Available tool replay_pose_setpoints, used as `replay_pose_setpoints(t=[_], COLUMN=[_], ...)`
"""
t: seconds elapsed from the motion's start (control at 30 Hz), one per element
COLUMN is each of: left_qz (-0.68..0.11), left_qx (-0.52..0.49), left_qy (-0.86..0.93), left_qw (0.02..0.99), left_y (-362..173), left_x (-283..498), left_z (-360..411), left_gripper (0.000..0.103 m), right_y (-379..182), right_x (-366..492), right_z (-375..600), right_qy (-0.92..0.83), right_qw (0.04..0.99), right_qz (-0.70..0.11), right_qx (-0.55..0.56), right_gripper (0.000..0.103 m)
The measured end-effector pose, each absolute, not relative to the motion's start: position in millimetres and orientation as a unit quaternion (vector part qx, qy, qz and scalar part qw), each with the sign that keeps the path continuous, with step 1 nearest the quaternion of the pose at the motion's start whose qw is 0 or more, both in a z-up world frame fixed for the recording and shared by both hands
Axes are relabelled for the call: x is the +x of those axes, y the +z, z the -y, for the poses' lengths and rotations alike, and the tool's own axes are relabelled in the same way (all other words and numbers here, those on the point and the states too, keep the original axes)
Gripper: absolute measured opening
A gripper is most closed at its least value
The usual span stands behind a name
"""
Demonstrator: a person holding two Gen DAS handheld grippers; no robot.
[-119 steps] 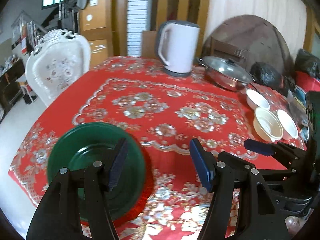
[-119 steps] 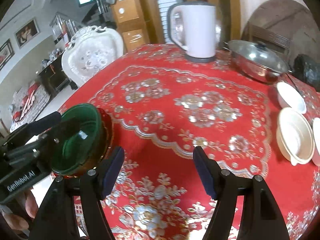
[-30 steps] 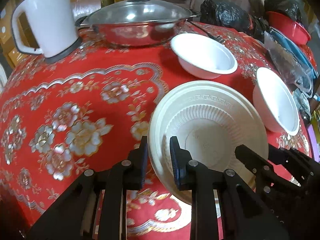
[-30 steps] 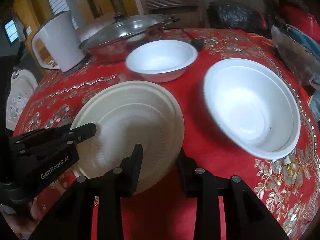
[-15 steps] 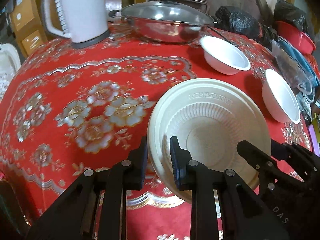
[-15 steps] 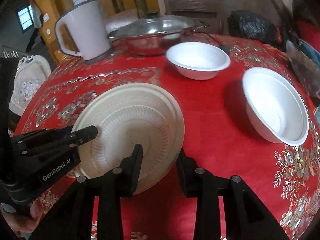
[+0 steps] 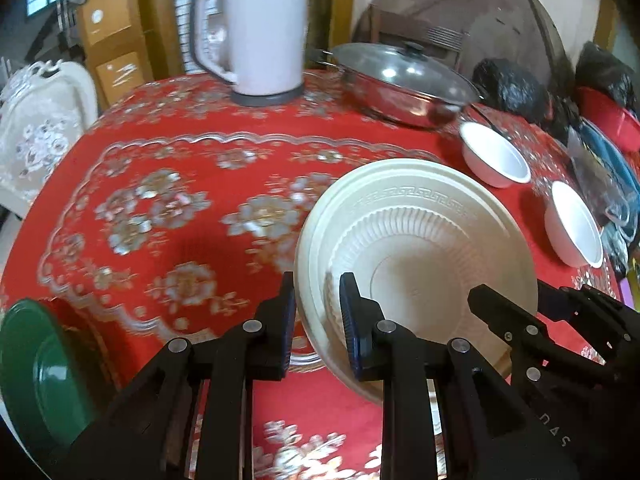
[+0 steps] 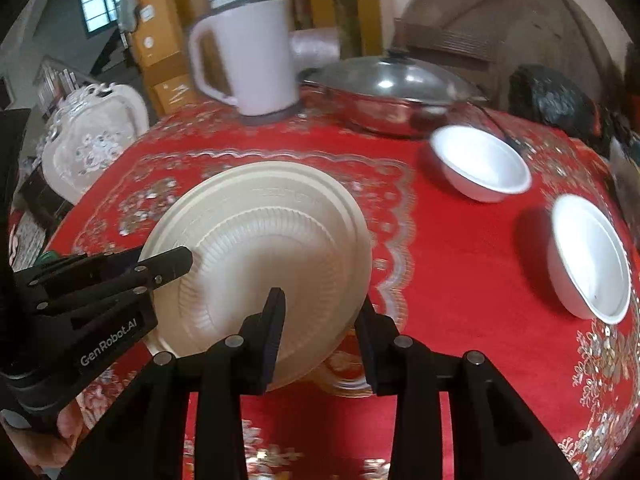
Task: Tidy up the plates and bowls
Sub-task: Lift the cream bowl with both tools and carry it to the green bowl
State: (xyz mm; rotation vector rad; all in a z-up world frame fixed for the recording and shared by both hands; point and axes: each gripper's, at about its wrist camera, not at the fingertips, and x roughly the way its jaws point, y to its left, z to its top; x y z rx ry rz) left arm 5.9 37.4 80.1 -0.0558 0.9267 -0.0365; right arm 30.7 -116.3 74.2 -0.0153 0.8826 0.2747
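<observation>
The left gripper (image 7: 316,316) is clamped on the near left rim of the cream plate (image 7: 420,248), rim between its pads. The right gripper (image 8: 320,336) pinches the plate's lower right rim. The plate hangs tilted, mid-frame, above the red tablecloth (image 7: 180,184). Two white bowls (image 8: 480,168) sit at right; a green plate (image 7: 36,372) lower left.

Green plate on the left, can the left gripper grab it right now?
Probably not yet. The left gripper is shut on the rim of the cream plate, so it is busy. The green plate lies close by with nothing between, so it likely could after letting go.
</observation>
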Motion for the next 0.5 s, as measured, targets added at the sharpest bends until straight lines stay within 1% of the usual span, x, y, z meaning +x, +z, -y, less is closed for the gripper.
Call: replay_pose_setpoints(t=[0.5], left_qz=[-0.424], left_qx=[-0.062], left_qy=[0.027], left_qw=[0.903], left_y=[97.2], left_x=[-31.6], left_z=[-104.1], left_gripper=[0.021], right_y=[92.7], right_x=[16.8], right_z=[47.6], right_qy=[0.184], right_qw=[0.895], right_qz=[-0.404], right_qx=[-0.045], right_gripper=[0.036])
